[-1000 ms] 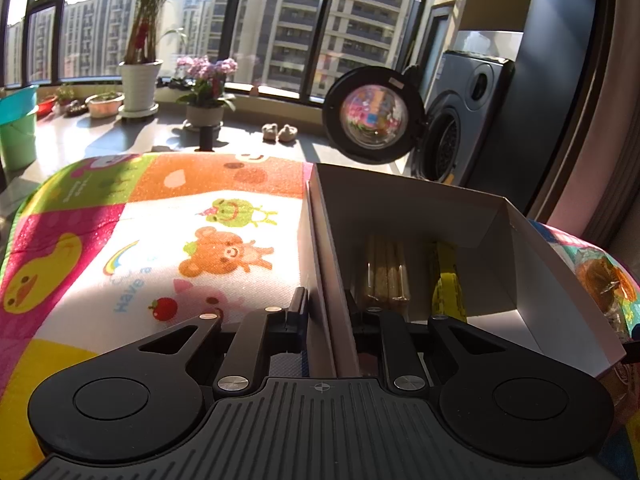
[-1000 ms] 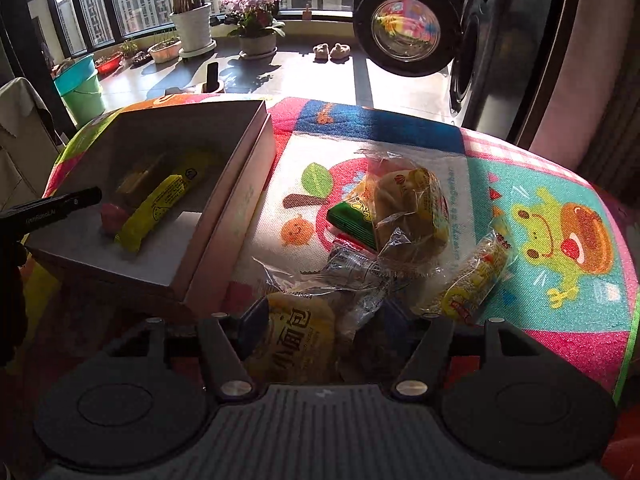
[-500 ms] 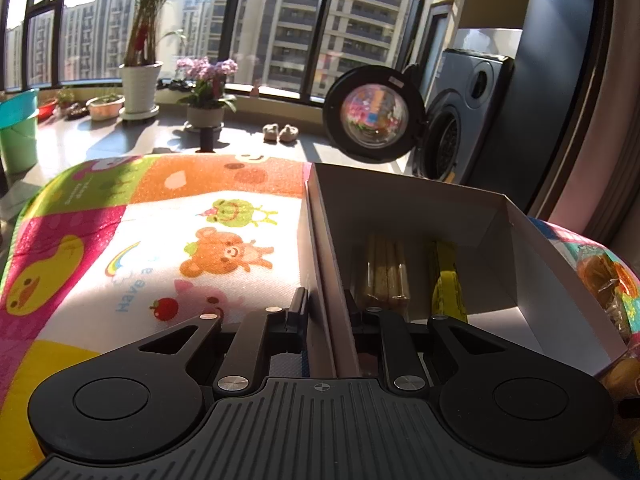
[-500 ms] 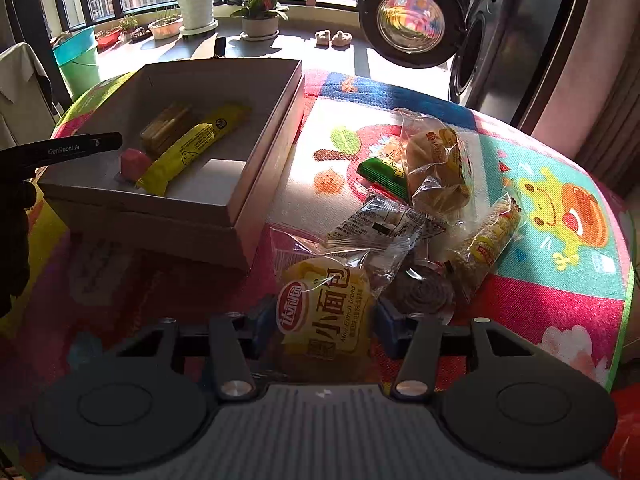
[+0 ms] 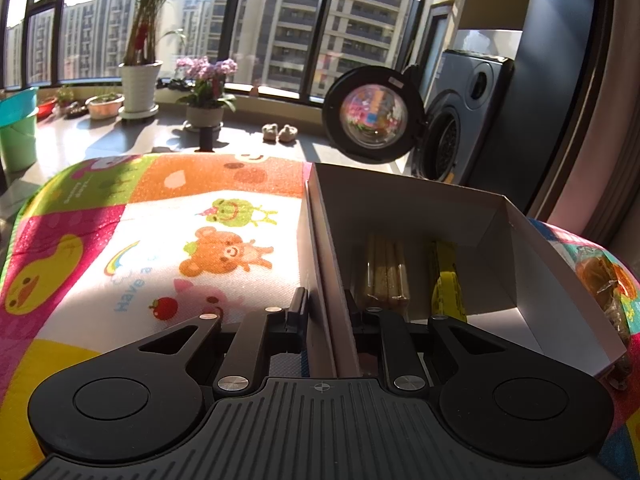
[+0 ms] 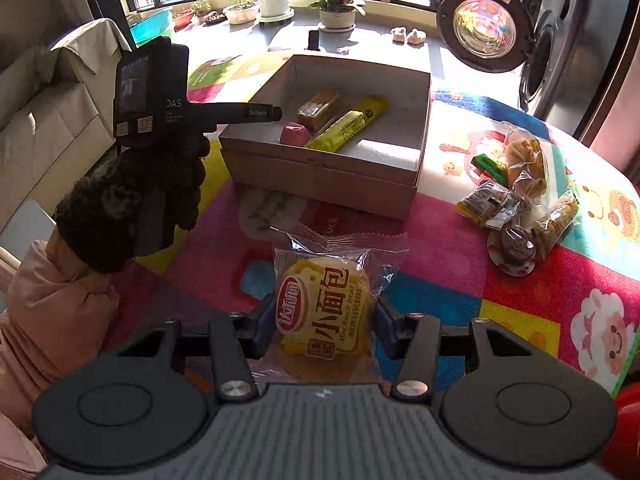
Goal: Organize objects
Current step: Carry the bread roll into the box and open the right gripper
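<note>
Bread packet [image 6: 324,312] now lifted; right view alone shows pink item [image 6: 295,135].

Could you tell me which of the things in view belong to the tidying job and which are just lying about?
Part of the job:
- box, its wall clamped by the left gripper
- mini bread packet in the right gripper
- snack pile on the mat
- yellow bar in the box

Just lying about:
- washing machine
- flower pot
- green bucket

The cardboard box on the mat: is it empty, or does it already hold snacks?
Partly filled. The cardboard box holds a yellow bar, a clear pack of wafers and a pink piece; bare floor remains on its right.
</note>
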